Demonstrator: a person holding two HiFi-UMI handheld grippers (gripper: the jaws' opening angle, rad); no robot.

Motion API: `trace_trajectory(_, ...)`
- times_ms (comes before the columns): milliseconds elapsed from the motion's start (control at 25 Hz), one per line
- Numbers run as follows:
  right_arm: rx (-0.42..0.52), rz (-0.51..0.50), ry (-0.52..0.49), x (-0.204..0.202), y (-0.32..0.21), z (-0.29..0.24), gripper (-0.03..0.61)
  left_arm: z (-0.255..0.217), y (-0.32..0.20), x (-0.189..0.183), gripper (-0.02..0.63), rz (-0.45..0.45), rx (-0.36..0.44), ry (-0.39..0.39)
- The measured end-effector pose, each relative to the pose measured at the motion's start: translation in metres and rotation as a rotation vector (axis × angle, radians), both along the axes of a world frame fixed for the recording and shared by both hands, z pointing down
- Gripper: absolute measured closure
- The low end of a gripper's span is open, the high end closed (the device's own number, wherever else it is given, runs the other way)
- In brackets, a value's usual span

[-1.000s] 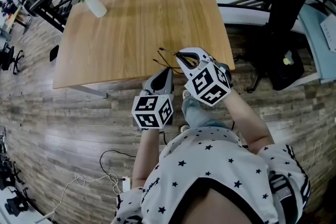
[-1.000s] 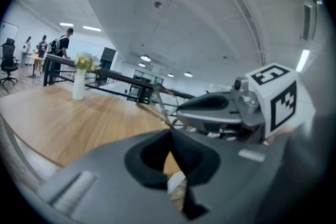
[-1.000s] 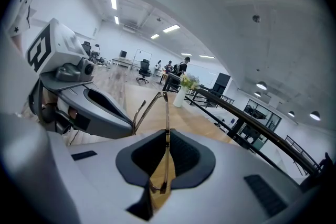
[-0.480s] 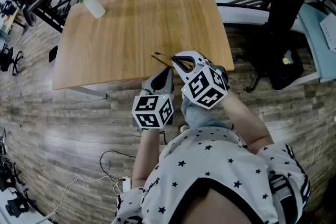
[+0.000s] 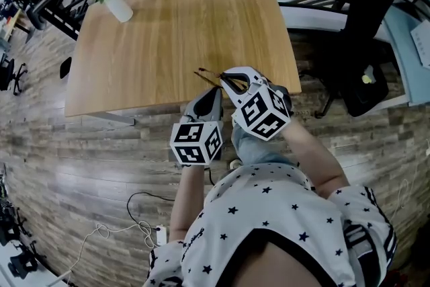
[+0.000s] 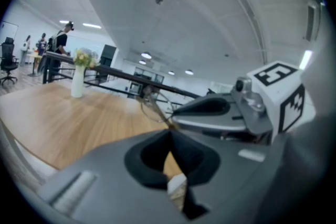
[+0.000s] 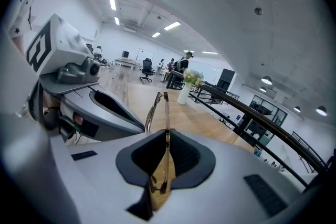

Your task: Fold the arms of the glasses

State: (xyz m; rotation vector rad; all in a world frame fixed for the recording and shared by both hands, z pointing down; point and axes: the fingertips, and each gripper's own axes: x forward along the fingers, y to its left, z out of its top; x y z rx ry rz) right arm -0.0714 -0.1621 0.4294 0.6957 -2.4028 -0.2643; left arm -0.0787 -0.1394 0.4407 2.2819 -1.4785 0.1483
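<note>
- We see the left gripper (image 6: 169, 132) with its jaws closed on a thin part of the glasses (image 7: 166, 113).
- The right gripper (image 7: 165, 136) also has its jaws closed on the glasses; the golden frame runs out between them.
- Both grippers hold the glasses over the near edge of the wooden worktop (image 5: 168, 23).
- A vase (image 5: 121, 9) with flowers stands at the far left corner.

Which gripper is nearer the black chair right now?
Right. The right gripper, shut on the glasses, is over the table near edge, left of the chair; the left gripper sits further left, beside it.
</note>
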Motion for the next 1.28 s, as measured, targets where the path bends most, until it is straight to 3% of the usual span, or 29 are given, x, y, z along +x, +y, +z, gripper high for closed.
trace_trajectory(720, -0.061, 0.055, 0.175, 0.017, -0.108, 0.082, 0.558, 0.039, -0.076, -0.025, 0.606, -0.042, -0.104, 0.053)
trace_trajectory(1280, -0.04, -0.003, 0.377, 0.035, -0.195, 0.152, 0.558, 0.044, -0.139, -0.034, 0.606, -0.1, -0.126, 0.083)
